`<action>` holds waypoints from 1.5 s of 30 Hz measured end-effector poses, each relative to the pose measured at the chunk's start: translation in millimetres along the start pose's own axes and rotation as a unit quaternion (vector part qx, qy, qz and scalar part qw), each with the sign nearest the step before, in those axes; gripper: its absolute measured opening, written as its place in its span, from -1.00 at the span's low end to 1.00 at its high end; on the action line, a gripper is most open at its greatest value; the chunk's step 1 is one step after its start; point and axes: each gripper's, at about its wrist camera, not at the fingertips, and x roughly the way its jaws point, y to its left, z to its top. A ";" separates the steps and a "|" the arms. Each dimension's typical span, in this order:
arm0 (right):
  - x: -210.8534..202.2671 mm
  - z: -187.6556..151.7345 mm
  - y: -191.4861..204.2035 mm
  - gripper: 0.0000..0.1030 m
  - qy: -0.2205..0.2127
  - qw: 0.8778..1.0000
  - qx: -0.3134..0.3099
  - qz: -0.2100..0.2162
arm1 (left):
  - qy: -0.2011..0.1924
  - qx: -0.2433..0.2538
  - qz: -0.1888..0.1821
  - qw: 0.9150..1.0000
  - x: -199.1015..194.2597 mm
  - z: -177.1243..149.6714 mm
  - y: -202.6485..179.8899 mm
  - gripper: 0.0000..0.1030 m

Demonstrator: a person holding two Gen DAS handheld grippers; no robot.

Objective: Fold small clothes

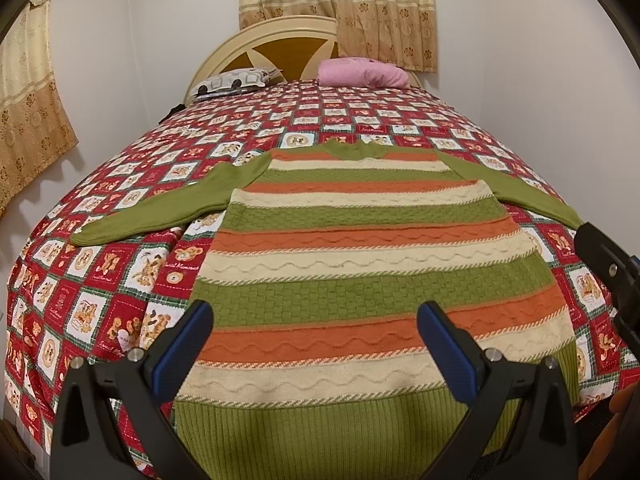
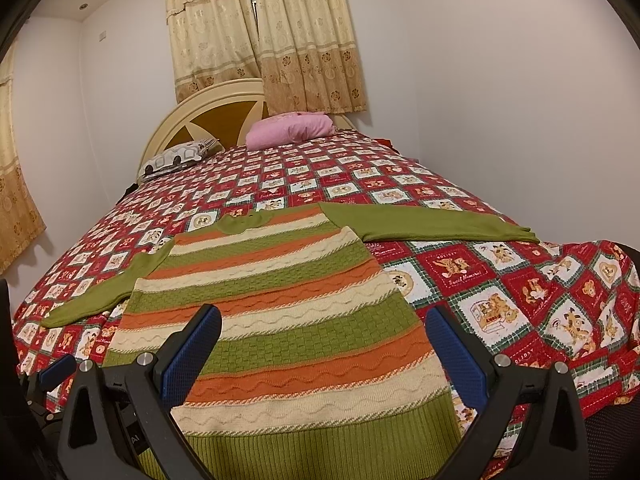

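A small knitted sweater (image 1: pixel 352 264) (image 2: pixel 288 312) with green, orange and cream stripes lies flat on the bed, hem toward me, collar away. Its green sleeves (image 1: pixel 160 208) (image 2: pixel 440 226) stretch out to both sides. My left gripper (image 1: pixel 314 316) is open, hovering over the lower part of the sweater near the hem, nothing between its blue pads (image 1: pixel 182 344). My right gripper (image 2: pixel 324 320) is open too, over the sweater's lower right side, empty. The right gripper's body (image 1: pixel 608 276) shows at the right edge of the left wrist view, the left gripper's (image 2: pixel 52 372) at the left edge of the right wrist view.
The bed carries a red patchwork quilt (image 1: pixel 120 280) (image 2: pixel 520 288) with teddy-bear squares. At the headboard (image 1: pixel 280 40) lie a pink pillow (image 1: pixel 360 72) (image 2: pixel 292 130) and a patterned pillow (image 1: pixel 232 80). White walls and beige curtains (image 2: pixel 264 32) surround the bed.
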 end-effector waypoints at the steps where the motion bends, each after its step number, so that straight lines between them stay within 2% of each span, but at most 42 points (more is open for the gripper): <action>1: 0.2 -0.1 -0.6 0.98 0.000 1.000 0.000 0.000 | 0.000 0.000 0.000 1.000 -0.2 0.7 0.0 1.00; 23: 6.6 -6.4 1.8 0.98 0.011 1.000 -0.001 -0.003 | 0.016 -0.001 -0.003 1.000 8.6 -2.0 -2.7 1.00; 34: 32.4 -15.0 -4.4 0.98 0.044 0.999 0.004 -0.012 | 0.036 0.003 -0.014 0.999 29.6 -4.7 -5.6 1.00; 38: 54.0 -20.3 -18.9 0.98 0.065 0.997 0.017 -0.023 | 0.036 0.007 -0.030 0.999 47.4 0.5 -0.7 1.00; 43: 80.0 -19.0 -59.0 0.97 0.080 0.994 0.061 -0.032 | 0.041 -0.018 -0.020 0.999 84.8 25.5 21.9 1.00; 44: 86.1 -15.3 -72.6 0.92 0.079 0.993 0.076 -0.032 | 0.039 -0.024 -0.017 0.999 92.0 31.5 26.9 1.00; 45: 89.4 -12.1 -80.4 0.74 0.081 0.993 0.084 -0.033 | 0.038 -0.028 -0.010 0.999 99.8 38.4 32.0 1.00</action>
